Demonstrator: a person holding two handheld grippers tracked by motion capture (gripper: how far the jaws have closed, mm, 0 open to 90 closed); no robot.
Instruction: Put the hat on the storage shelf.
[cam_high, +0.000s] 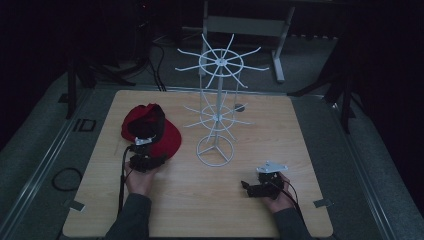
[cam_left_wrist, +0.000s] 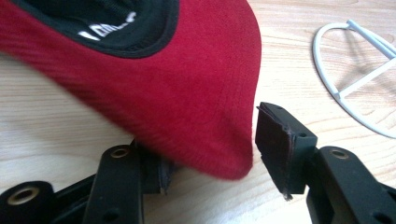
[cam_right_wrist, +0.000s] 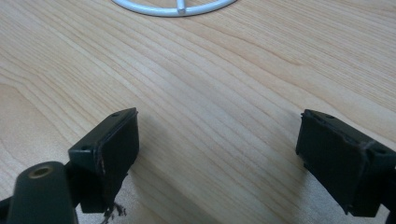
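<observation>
The red cap (cam_high: 151, 131) lies on the tabletop (cam_high: 200, 200) to the left of the white wire stand (cam_high: 216, 107), crown away from the person and brim pointing back toward them. The left claw (cam_high: 145, 150) sits right at that brim's near edge, so the cap lies straight ahead of it along its own reach. In the left gripper view the brim (cam_left_wrist: 201, 116) dips down between the two jaws: its tip hangs over the gap, one jaw tucked under the brim's edge on the left, the other standing just beside the tip on the right with a sliver of wood visible between them. So the left claw is partly open around the brim and, as far as I can tell, not yet pinching it. The cap's long axis runs from brim to crown, roughly in line with the left forearm, which should make a pinch on the brim the natural hold. The right claw (cam_high: 248, 187) rests well apart from the cap, on the near side of the stand's round base (cam_right_wrist: 175, 6), jaws spread wide over bare wood and holding nothing. The left hand is plainly the nearer one.
</observation>
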